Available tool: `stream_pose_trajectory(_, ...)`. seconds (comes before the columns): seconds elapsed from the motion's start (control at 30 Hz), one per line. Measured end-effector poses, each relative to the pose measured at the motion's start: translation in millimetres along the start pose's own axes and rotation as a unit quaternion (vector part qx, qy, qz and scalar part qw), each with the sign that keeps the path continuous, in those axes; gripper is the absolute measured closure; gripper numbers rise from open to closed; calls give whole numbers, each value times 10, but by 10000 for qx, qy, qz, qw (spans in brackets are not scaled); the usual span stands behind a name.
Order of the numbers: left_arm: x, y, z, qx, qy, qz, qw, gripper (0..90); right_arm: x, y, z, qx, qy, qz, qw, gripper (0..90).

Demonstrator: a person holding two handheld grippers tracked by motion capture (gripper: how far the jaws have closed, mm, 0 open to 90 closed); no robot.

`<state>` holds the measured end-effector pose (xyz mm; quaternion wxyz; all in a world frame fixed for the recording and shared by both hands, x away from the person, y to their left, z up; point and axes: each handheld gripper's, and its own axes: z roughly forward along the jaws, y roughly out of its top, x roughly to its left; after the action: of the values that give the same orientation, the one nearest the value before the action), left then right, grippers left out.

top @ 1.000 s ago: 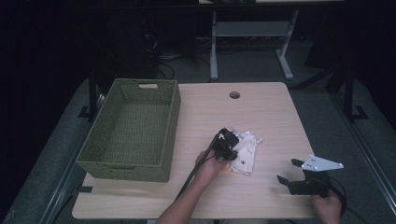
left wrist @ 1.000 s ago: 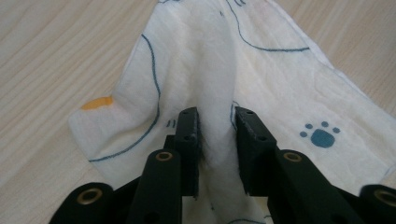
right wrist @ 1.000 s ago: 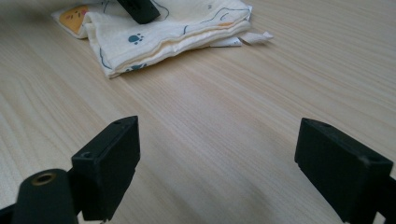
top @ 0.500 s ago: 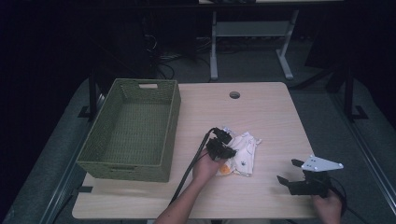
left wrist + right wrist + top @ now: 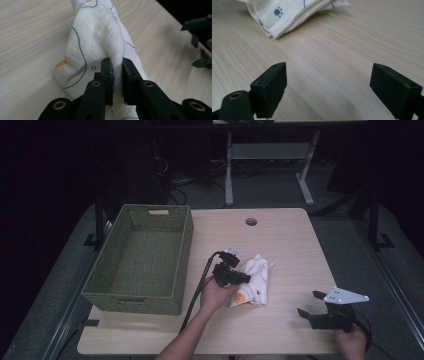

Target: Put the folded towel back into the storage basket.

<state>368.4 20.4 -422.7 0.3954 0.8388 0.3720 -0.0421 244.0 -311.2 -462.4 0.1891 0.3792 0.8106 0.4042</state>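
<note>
Left gripper [image 5: 117,72] pinched on a raised fold of crumpled white cotton cloth with blue line print [image 5: 100,37], jaws level with the pale wooden tabletop [image 5: 290,245], forearm angled in from below. Right gripper [image 5: 328,82] well apart to the cloth's right, jaws spread wide, bare wood between them, resting low near the table edge. Green woven rectangular basket [image 5: 145,265] left of the left gripper.

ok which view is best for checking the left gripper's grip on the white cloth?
Left gripper view: the left gripper has its jaws pinched on a fold of the white cloth, seen close up. The high view shows the cloth small, partly behind the gripper. The right gripper view shows the cloth's edge, paw print visible.
</note>
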Motion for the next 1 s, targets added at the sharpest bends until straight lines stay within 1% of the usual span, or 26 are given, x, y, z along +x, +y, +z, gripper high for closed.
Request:
stream_pose_trajectory(0.03,3,13,-75,-61,-34,-18,10000,820,4,-2,-4,-16,3,0,10000,137)
stream_pose_trajectory(0.1,6,29,-147,-139,-102,-61,9998,820,9,-3,-7,-25,-1,-10,10000,137)
stream_pose_trajectory(0.13,6,29,-147,-139,-102,-61,9998,820,9,-3,-7,-25,-1,-10,10000,137)
stream_pose_trajectory(0.17,8,44,-219,-202,-146,-77,9997,820,11,-5,-7,-27,-7,-24,10000,137)
stream_pose_trajectory(0.23,17,60,-290,-242,-213,-107,9994,820,11,-5,-8,-23,-4,15,10000,137)
stream_pose_trajectory(0.27,17,60,-290,-242,-213,-107,9994,820,6,-7,-7,-27,-6,11,10000,137)
stream_pose_trajectory(0.3,23,66,-362,-328,-272,-166,9990,820,5,-8,-8,-18,-3,35,10000,137)
stream_pose_trajectory(0.33,23,66,-362,-328,-272,-166,9990,819,4,-10,-8,-16,-3,45,10000,137)
stream_pose_trajectory(0.37,32,68,-429,-376,-339,-189,9985,820,4,-11,-9,-15,-3,57,10000,137)
stream_pose_trajectory(0.4,32,68,-429,-376,-339,-189,9985,820,4,-11,-9,-15,-3,57,10000,137)
stream_pose_trajectory(0.43,40,69,-481,-416,-373,-198,9982,819,4,-12,-10,-32,-5,66,10000,137)
stream_pose_trajectory(0.6,75,73,-577,-489,-587,-277,9967,818,-1,-14,5,9,-1,76,10000,137)
stream_pose_trajectory(0.7,97,72,-632,-549,-674,-350,9956,818,1,-16,8,29,-13,91,10000,137)
stream_pose_trajectory(0.73,97,72,-632,-549,-674,-350,9956,818,2,-17,6,18,-14,78,10000,137)
stream_pose_trajectory(0.8,111,72,-693,-599,-739,-386,9947,818,5,-19,3,9,-23,89,10000,137)
stream_pose_trajectory(0.87,112,73,-715,-611,-744,-396,9946,818,5,-19,2,2,-26,93,10000,137)
stream_pose_trajectory(0.9,125,82,-760,-619,-751,-384,9945,818,3,-19,3,0,-44,111,9999,137)
stream_pose_trajectory(1.0,155,88,-827,-688,-779,-439,9936,818,-3,-19,10,22,-46,109,9999,137)
